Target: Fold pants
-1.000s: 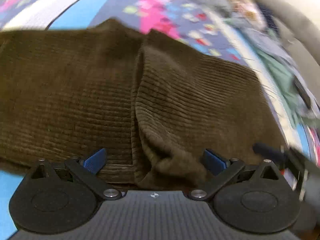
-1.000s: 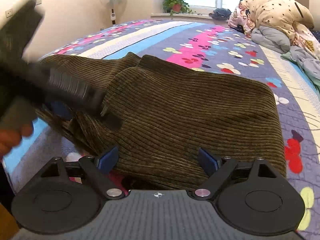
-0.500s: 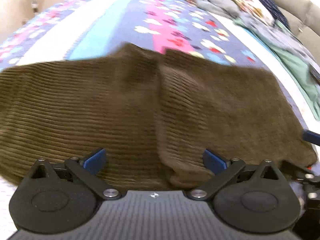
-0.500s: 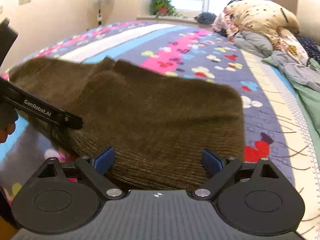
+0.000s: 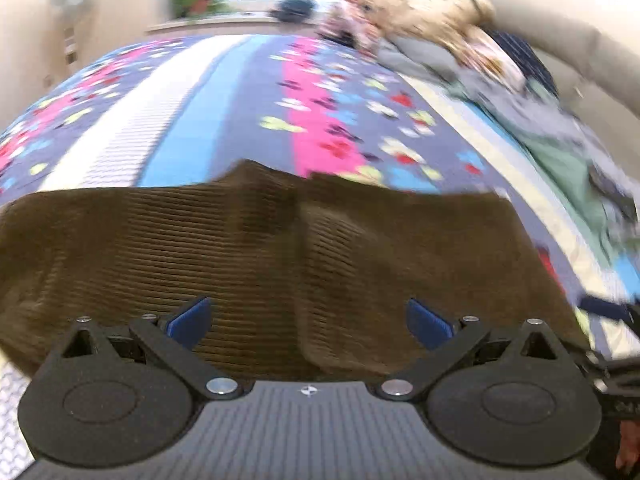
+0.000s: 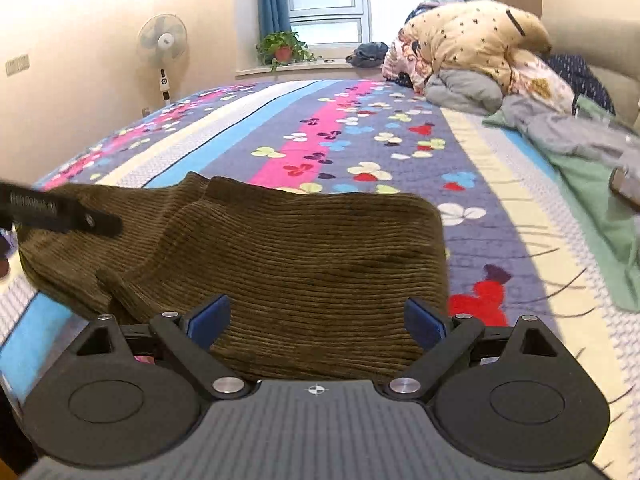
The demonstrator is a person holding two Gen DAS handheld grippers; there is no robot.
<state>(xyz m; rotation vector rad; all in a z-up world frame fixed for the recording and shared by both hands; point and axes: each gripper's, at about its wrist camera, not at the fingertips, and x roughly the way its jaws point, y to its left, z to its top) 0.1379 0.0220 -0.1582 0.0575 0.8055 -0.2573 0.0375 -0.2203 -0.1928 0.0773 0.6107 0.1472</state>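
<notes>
Brown corduroy pants (image 5: 248, 256) lie folded on the striped flowered bedspread (image 5: 224, 92), with a raised fold running down their middle. My left gripper (image 5: 308, 322) is open above their near edge, nothing between its blue pads. In the right wrist view the same pants (image 6: 304, 256) fill the near bed, and my right gripper (image 6: 316, 320) hovers open over their near right part. The left gripper's black body (image 6: 60, 212) reaches in from the left edge of that view, over the pants' left end.
A heap of bedding and clothes (image 6: 472, 52) sits at the far right of the bed, with green and grey garments (image 6: 592, 156) along the right side. A fan (image 6: 162, 40) and a potted plant (image 6: 282, 48) stand by the far wall and window.
Both grippers have drawn back and tilted up, so more of the bed and room shows. The bunched fold near the left gripper now lies flatter. Both stay open.
</notes>
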